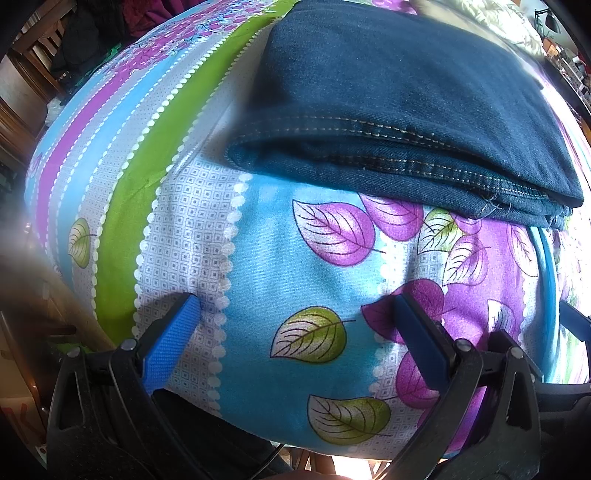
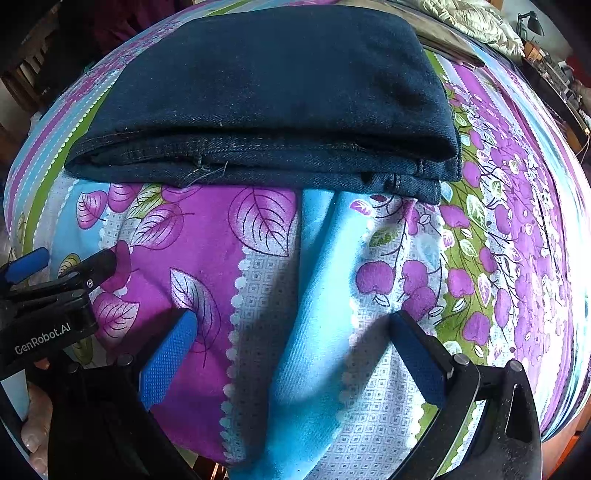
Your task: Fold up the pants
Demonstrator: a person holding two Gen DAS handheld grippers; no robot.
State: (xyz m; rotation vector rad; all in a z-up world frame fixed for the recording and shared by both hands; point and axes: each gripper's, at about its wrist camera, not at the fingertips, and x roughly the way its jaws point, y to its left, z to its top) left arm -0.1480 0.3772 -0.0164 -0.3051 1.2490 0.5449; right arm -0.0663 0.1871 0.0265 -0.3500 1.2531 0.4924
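Dark blue denim pants (image 1: 399, 110) lie folded into a thick rectangular stack on a bed covered with a patterned sheet (image 1: 280, 251). In the right wrist view the same folded pants (image 2: 266, 96) fill the upper half, with the layered hem edges facing me. My left gripper (image 1: 297, 306) hovers open over the sheet, a short way in front of the pants' near edge, holding nothing. My right gripper (image 2: 293, 321) is likewise open and empty above the sheet, short of the stack. The left gripper's fingers (image 2: 26, 264) show at the right view's left edge.
The bed sheet (image 2: 332, 295) has a raised crease running toward me. A pale quilt (image 2: 472, 22) lies at the bed's far right. Wooden furniture (image 1: 22, 92) stands past the bed's left side. A person's hand (image 2: 35, 424) holds a gripper at lower left.
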